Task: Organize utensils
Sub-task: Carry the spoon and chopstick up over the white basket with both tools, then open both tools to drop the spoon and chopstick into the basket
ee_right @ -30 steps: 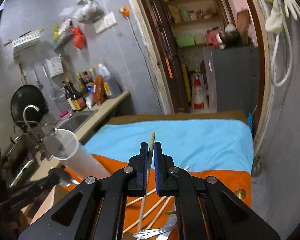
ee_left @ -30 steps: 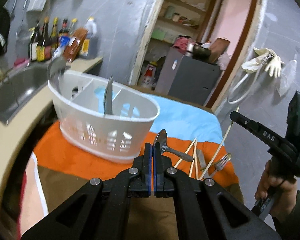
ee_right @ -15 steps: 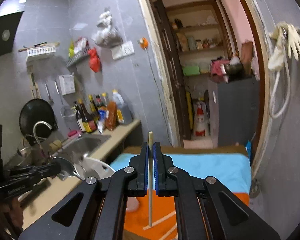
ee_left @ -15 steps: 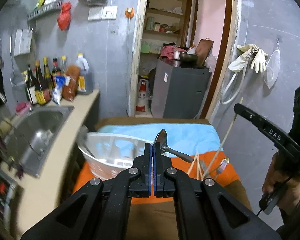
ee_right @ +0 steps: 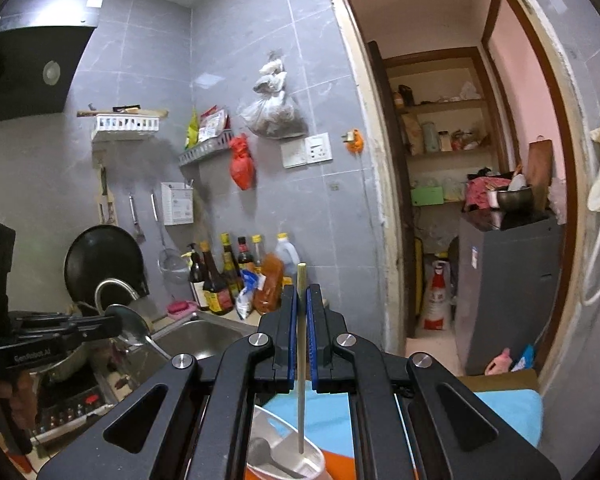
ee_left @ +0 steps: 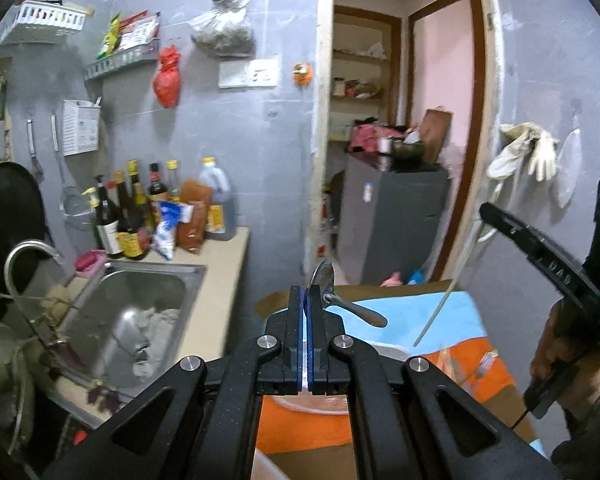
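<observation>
My left gripper (ee_left: 307, 300) is shut on a metal spoon (ee_left: 340, 300), bowl up and handle slanting right, held high above the table; it also shows at the left of the right wrist view (ee_right: 134, 330). My right gripper (ee_right: 301, 304) is shut on a wooden chopstick (ee_right: 301, 360) that hangs upright over the white utensil basket (ee_right: 284, 456). The chopstick (ee_left: 444, 300) also shows in the left wrist view, with the basket rim (ee_left: 384, 350) below my fingers. A fork (ee_left: 486, 360) lies on the orange cloth (ee_left: 300, 428).
A steel sink (ee_left: 140, 304) with a tap (ee_left: 24, 256) is at the left, with sauce bottles (ee_left: 140, 216) behind it. A black pan (ee_right: 100, 264) leans by the wall. A grey cabinet (ee_left: 392, 216) stands in the doorway. The blue cloth (ee_right: 508, 412) covers the far table.
Both grippers have risen and tilted up, so the table and basket dropped low in both views. The spoon and the chopstick stay gripped.
</observation>
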### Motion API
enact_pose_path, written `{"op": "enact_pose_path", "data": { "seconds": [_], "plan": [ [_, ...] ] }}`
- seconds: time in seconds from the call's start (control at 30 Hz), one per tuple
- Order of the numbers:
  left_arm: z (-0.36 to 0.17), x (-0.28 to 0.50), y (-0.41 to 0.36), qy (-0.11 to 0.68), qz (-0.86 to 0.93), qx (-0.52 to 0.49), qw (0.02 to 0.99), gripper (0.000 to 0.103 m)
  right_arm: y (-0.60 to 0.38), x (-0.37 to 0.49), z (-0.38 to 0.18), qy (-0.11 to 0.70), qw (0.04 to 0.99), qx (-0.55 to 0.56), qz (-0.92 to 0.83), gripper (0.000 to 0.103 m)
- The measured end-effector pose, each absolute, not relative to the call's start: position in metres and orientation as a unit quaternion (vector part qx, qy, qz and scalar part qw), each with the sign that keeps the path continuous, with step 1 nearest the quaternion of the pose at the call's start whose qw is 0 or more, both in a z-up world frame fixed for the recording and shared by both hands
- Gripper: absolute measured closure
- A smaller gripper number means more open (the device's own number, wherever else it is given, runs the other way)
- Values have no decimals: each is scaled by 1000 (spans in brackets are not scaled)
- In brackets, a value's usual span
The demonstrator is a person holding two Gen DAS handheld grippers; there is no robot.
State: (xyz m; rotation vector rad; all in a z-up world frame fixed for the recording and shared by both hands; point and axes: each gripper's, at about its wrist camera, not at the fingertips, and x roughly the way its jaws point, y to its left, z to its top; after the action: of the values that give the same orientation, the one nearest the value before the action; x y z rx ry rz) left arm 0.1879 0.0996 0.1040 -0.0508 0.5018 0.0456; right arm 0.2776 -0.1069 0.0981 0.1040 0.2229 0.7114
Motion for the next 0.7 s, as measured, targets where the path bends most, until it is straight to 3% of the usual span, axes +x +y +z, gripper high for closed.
{"op": "enact_pose_path", "data": {
  "seconds": [0.43, 0.7],
  "plan": [
    [26, 222, 105, 311, 86, 56, 945, 103, -72, 308, 27, 174, 920, 39, 350, 100],
    [0, 234, 97, 333, 65, 48, 940, 102, -70, 316, 4, 203, 914, 44, 349, 99]
  ]
}}
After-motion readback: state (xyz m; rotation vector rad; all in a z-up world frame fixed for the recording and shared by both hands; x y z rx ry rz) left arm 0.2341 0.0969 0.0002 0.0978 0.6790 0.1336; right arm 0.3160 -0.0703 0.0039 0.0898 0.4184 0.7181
